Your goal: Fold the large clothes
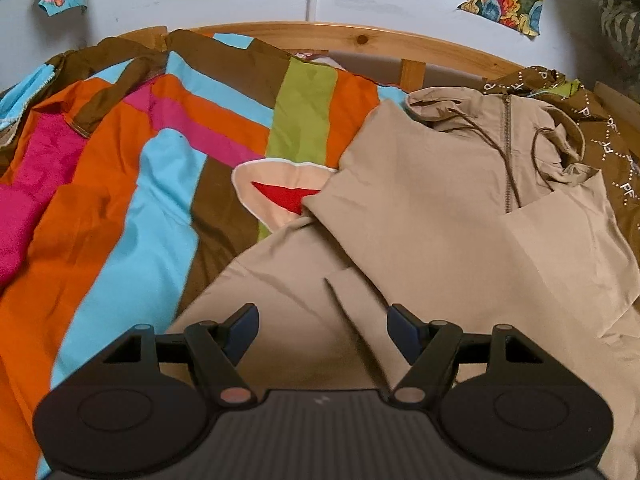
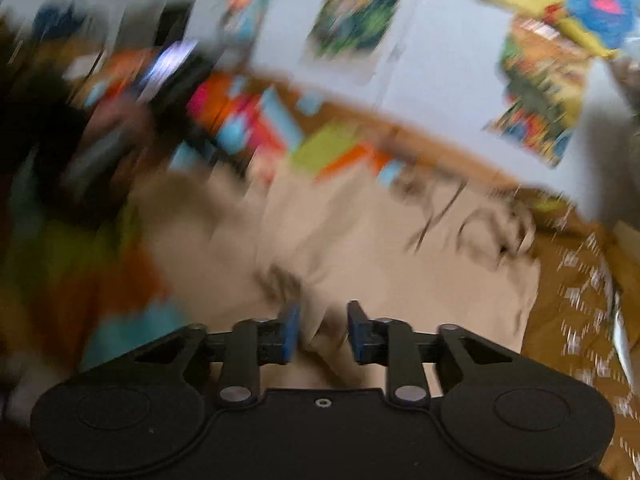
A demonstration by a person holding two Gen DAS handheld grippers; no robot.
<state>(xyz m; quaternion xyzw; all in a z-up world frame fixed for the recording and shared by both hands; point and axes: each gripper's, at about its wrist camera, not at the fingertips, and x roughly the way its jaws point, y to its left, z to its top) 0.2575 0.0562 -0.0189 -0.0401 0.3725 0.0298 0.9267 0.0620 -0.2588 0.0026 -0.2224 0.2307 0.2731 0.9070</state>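
I see a bed with a wooden frame (image 1: pixel 392 42) along its far edge. A striped multicoloured cover (image 1: pixel 132 184) lies over it, with a beige hooded jacket (image 1: pixel 432 216) spread on the right.

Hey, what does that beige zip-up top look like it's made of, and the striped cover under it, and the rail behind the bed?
Beige zip-up top: thin, matte woven cloth, probably a light synthetic or cotton; it lies in soft, shallow creases. Striped cover: matte cotton-like patchwork, with seams between the colour bands. Rail: pale wood, likely pine; a knot and grain show, with a slight sheen.
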